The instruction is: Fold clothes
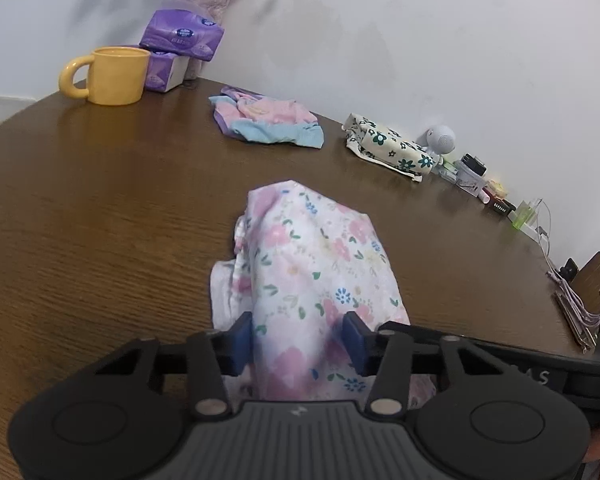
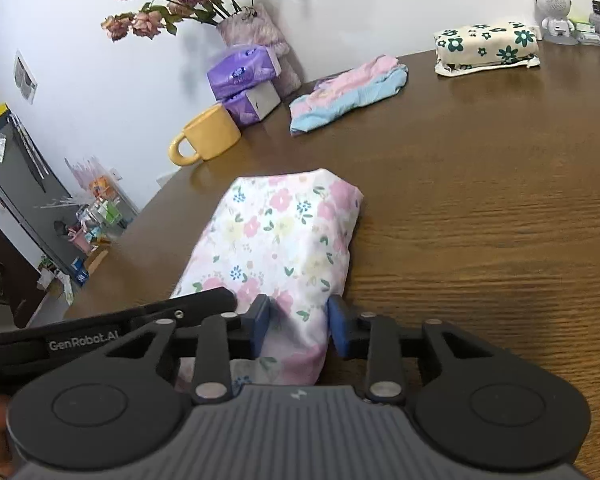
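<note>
Left gripper [image 1: 298, 338]: blue pads [image 1: 242, 340] set apart on either side of a bunched fold of the floral garment [image 1: 312, 264], cloth filling the gap; whether the pads actually pinch it, cannot tell. Right gripper [image 2: 300, 328]: same picture, blue pads [image 2: 260, 326] flanking the near end of the floral garment [image 2: 284, 236], fabric running between them; true clamp or loose straddle, cannot tell. Black body of the left gripper visible at lower left of the right wrist view, just beside the right one.

Floral garment: white with pink, blue and yellow flowers, folded into a thick bundle, lying on the counter [image 1: 100, 208] near its front edge, far end rounded and resting on the wood.

Beyond, mid-counter: pink, blue and purple garment [image 1: 268, 120], loosely crumpled. Toward the back edge on the right: cream cloth with dark green flowers [image 2: 486, 48], folded neat, just beside a small white robot figure [image 2: 554, 10]. Toward the back left: yellow mug [image 2: 208, 136], next to stacked purple tissue packs [image 2: 244, 70], with a fuzzy vase of dried roses [image 2: 256, 28] behind them against the wall. Small bottles and cables along the far right edge, too small to identify.
</note>
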